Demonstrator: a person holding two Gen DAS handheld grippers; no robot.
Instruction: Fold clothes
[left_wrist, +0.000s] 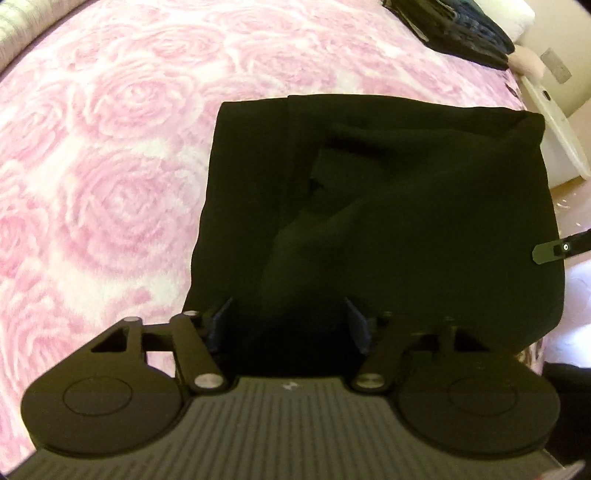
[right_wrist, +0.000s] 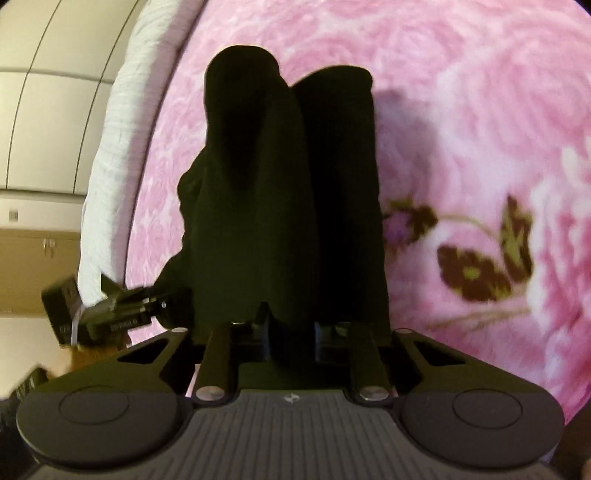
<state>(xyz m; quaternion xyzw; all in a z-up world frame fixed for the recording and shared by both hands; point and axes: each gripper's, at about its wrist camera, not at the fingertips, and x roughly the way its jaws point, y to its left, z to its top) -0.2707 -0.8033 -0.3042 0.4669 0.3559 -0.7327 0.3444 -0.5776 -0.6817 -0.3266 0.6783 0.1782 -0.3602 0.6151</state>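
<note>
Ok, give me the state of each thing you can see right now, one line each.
Black garment: partly folded, lying on the blanket.
Left gripper: open, over the garment's near edge.
Right gripper: fabric between its fingers; a firm clamp cannot be told.
Pink rose blanket: spread flat.

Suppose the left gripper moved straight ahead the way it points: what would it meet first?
Likely the black garment: the left gripper has its open jaws over the cloth's near edge, on the pink blanket. Depth is unclear.

free: pink rose blanket (left_wrist: 110, 177) bare left of black garment (left_wrist: 388, 206) | blocked: dark folded pile (left_wrist: 454, 29) far right corner | edge: bed drops off right
</note>
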